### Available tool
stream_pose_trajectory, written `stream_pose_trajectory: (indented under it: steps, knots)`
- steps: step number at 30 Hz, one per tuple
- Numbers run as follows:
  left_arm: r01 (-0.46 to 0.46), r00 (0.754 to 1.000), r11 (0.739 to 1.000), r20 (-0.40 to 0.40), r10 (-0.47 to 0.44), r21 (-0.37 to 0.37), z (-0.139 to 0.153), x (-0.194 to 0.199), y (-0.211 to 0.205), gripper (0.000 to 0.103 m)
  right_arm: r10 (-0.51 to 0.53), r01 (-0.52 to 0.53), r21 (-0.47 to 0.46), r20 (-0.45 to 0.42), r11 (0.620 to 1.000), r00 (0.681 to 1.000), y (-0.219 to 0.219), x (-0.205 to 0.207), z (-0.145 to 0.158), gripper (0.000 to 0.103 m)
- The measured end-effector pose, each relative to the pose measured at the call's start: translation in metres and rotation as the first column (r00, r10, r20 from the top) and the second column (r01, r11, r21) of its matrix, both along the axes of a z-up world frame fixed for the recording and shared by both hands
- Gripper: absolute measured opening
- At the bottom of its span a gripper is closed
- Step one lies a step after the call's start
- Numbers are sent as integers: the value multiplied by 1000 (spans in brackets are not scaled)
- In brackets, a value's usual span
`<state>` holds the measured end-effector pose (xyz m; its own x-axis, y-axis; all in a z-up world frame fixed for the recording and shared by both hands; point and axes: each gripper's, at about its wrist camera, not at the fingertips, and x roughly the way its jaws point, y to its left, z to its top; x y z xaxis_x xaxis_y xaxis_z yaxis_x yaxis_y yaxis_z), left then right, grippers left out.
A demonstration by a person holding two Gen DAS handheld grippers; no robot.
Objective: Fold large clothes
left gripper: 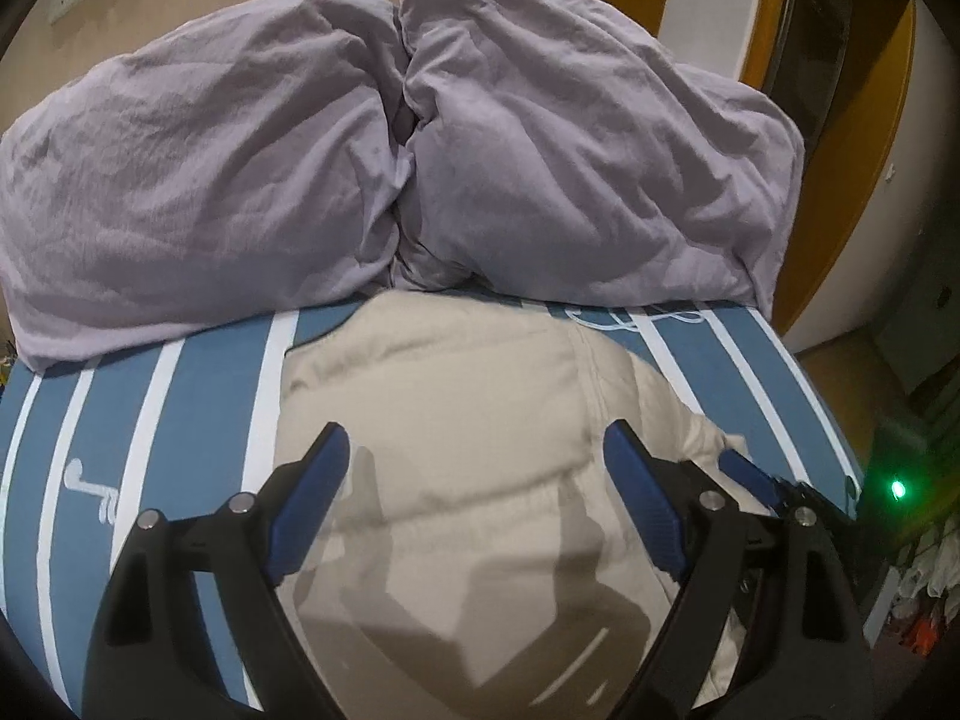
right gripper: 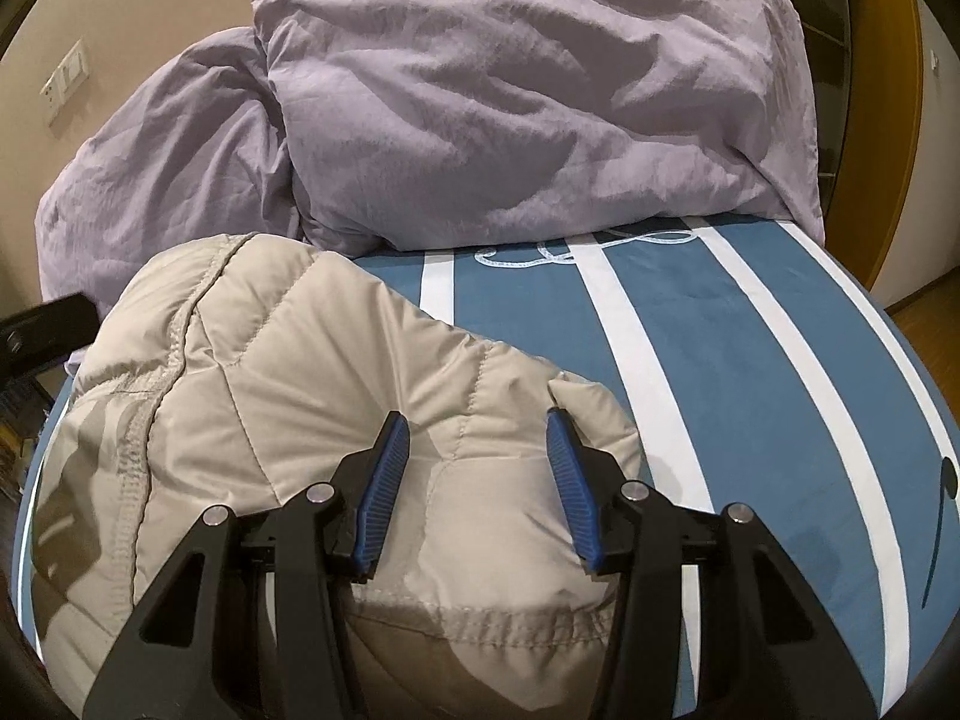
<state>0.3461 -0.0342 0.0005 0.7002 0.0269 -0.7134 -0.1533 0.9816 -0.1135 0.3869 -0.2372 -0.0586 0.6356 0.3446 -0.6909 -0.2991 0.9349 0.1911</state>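
Note:
A beige quilted puffer jacket (left gripper: 468,414) lies bunched on the blue and white striped bed sheet (left gripper: 198,396). My left gripper (left gripper: 477,441) is open, its blue pads spread wide just above the jacket's middle. In the right wrist view the jacket (right gripper: 288,360) fills the lower left, with a stitched hem near the bottom. My right gripper (right gripper: 477,429) is open, its pads on either side of a puffed fold at the jacket's right edge, holding nothing. The right gripper also shows in the left wrist view (left gripper: 774,489), at the jacket's right side.
A crumpled lilac duvet (left gripper: 372,144) is piled across the far side of the bed, also in the right wrist view (right gripper: 510,96). Bare striped sheet (right gripper: 750,360) lies right of the jacket. A wooden wardrobe (left gripper: 840,120) stands at the right, beyond the bed's edge.

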Motion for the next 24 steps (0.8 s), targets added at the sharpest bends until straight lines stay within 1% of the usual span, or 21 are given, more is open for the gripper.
stream_pose_trajectory:
  steps: [2, 4, 5, 6, 8, 12, 24]
  knots:
    - [-10, 1000, 1000, -13, 10, 14, -5, 5, 0, 86, 0, 0, 5, -1, 1000, 1000, -1, 0, -1, 49]
    - [-26, 999, 999, -35, 27, 36, -15, 10, 0, 87, 1, -1, 10, -1, 1000, 1000, -1, 1, -2, 49]
    - [-34, 998, 997, -42, 37, 62, -22, 11, -1, 90, 2, -2, 13, -1, 1000, 1000, -1, 1, -2, 49]
    - [-35, 998, 996, -42, 39, 86, -28, 11, -2, 95, 3, -3, 14, 0, 1000, 1000, -1, 1, -2, 49]
    - [-34, 999, 994, -32, 38, 102, -34, 10, -2, 99, 6, -6, 11, 5, 1000, 1000, 0, 1, -2, 50]
    - [-34, 999, 996, -28, 36, 82, -42, 12, 3, 101, 4, -4, 18, 6, 1000, 1000, 0, 0, -3, 50]
    - [-31, 999, 998, 13, 31, 55, -59, 9, 8, 101, -11, 10, 31, 43, 999, 999, 0, -3, -6, 51]
